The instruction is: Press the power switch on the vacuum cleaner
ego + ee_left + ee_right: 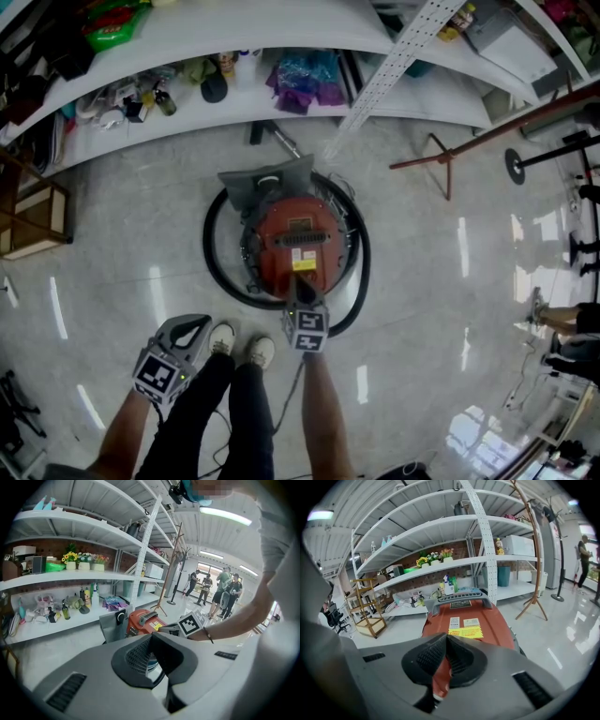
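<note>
A red vacuum cleaner (298, 239) stands on the glossy floor with its black hose (214, 253) coiled round it. My right gripper (298, 289) is shut and empty, its tips down on the near edge of the red top, just below a yellow label (303, 264). In the right gripper view the shut jaws (446, 638) cover that edge of the red body (483, 625), and the switch itself does not show. My left gripper (190, 325) is shut and empty, held low beside the person's left leg, well clear of the vacuum (143, 620).
White shelving (234, 94) full of small items runs along the far side. A wooden rack (33, 220) stands at the left, a coat stand (441, 159) at the right. The person's white shoes (239, 345) are just short of the hose. Several people (225, 592) stand far off.
</note>
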`<action>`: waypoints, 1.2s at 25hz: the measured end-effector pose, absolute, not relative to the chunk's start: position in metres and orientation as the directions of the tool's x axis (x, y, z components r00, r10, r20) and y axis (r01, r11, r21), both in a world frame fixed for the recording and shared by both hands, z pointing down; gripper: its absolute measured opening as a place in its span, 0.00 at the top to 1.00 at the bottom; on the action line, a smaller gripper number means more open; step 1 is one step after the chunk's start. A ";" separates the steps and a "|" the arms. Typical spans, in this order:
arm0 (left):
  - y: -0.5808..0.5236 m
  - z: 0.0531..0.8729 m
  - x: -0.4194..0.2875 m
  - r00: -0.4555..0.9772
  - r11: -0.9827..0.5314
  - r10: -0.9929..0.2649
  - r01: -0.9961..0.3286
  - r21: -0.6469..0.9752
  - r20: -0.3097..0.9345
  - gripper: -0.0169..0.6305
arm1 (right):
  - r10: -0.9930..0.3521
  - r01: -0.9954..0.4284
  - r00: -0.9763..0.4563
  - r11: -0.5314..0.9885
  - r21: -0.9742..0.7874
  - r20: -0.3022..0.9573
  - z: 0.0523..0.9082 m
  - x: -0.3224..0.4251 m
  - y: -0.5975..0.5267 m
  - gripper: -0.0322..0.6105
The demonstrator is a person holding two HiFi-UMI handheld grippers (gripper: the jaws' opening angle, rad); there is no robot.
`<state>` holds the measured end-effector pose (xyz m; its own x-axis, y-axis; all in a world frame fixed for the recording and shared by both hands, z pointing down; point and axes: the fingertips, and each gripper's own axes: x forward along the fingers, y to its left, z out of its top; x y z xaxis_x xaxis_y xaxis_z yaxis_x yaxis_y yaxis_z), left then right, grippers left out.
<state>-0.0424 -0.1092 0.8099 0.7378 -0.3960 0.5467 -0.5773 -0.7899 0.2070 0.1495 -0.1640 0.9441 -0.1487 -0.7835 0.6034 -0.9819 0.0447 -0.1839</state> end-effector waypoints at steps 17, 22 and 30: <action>-0.117 0.805 -0.051 0.736 -0.786 -0.413 -0.585 0.198 0.536 0.96 | -0.805 -0.974 -0.154 0.027 -0.224 0.573 0.933 0.148 -0.160 0.93; -0.119 0.795 -0.048 0.740 -0.795 -0.411 -0.577 0.188 0.533 0.96 | -0.816 -0.972 -0.152 0.021 -0.234 0.558 0.918 0.148 -0.157 0.93; -0.124 0.766 -0.037 0.755 -0.810 -0.410 -0.559 0.176 0.511 0.96 | -0.822 -0.968 -0.148 0.007 -0.250 0.550 0.891 0.149 -0.149 0.94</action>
